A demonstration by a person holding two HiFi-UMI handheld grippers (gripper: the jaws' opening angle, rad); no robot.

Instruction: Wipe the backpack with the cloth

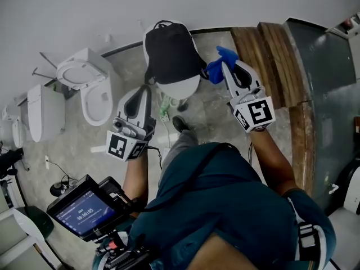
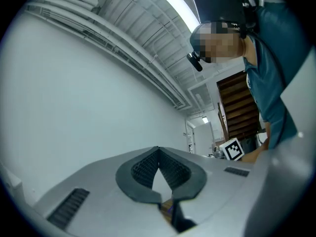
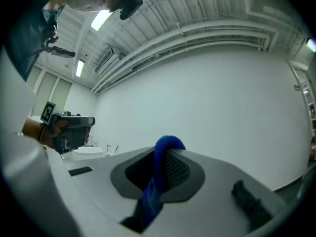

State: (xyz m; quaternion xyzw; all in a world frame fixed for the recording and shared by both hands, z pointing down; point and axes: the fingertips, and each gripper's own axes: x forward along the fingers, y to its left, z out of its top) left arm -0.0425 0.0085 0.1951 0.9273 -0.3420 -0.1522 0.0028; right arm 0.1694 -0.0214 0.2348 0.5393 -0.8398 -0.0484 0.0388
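A black backpack (image 1: 170, 53) rests on a white rounded seat (image 1: 180, 87) against the wall. Just right of it hangs a blue cloth (image 1: 218, 67), with my right gripper (image 1: 225, 66) shut on it. In the right gripper view the cloth (image 3: 159, 180) loops over the jaw tips of the right gripper (image 3: 165, 147), which points at the bare wall. My left gripper (image 1: 147, 89) is held at the backpack's lower left, slightly apart from it. The left gripper (image 2: 158, 150) is shut with nothing between its jaws and points up at wall and ceiling.
White toilets (image 1: 85, 83) stand in a row at the left. Wooden planks (image 1: 269, 55) and a grey panel (image 1: 326, 77) lie at the right. A screen rig (image 1: 84, 210) hangs at the lower left. Cables (image 1: 165, 114) lie below the seat, next to the person's shoe (image 1: 180, 123).
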